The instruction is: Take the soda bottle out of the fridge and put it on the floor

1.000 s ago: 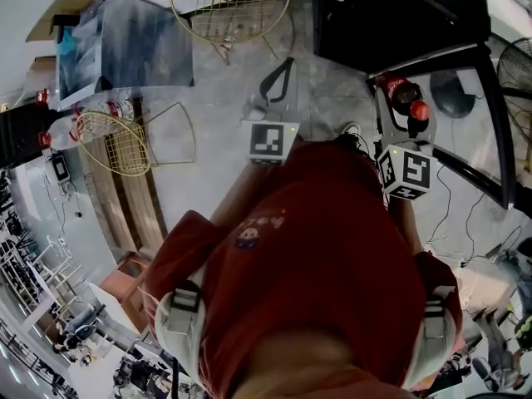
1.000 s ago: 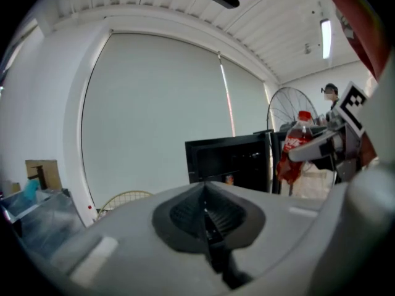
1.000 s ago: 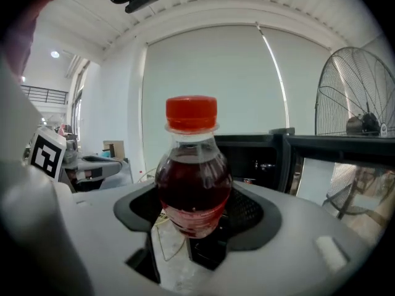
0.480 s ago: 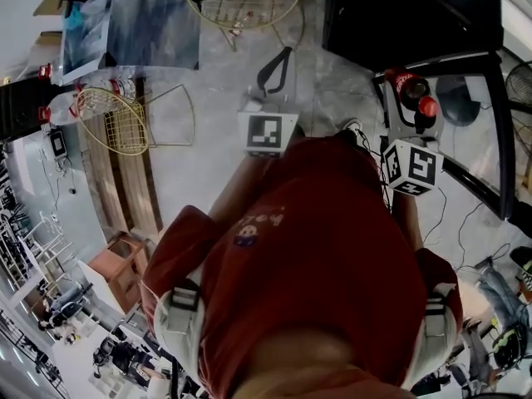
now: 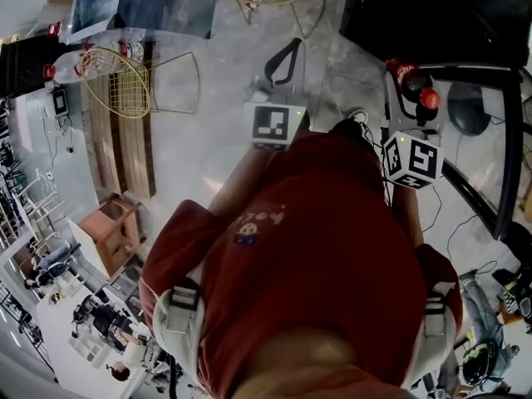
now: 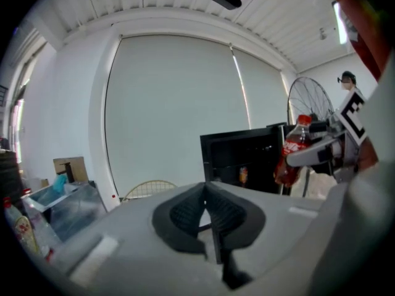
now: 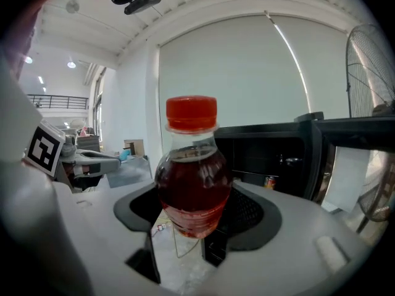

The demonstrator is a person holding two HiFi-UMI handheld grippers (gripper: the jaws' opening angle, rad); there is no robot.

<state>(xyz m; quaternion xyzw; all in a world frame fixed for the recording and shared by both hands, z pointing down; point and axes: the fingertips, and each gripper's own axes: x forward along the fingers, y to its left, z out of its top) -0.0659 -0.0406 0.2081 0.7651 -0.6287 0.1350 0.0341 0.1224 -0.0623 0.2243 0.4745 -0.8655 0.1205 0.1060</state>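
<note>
Floor [image 5: 218, 131] higher in frame; bottle [image 5: 409, 80] steady

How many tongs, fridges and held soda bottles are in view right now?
Tongs: 2 (left tongs shut, empty; right tongs gripping)
Held soda bottle: 1
Fridge: 1
Total: 4

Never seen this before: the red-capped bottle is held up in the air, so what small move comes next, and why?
Probably lower it straight down. The right gripper grips the soda bottle, which is out of the fridge, with floor beneath it.
</note>
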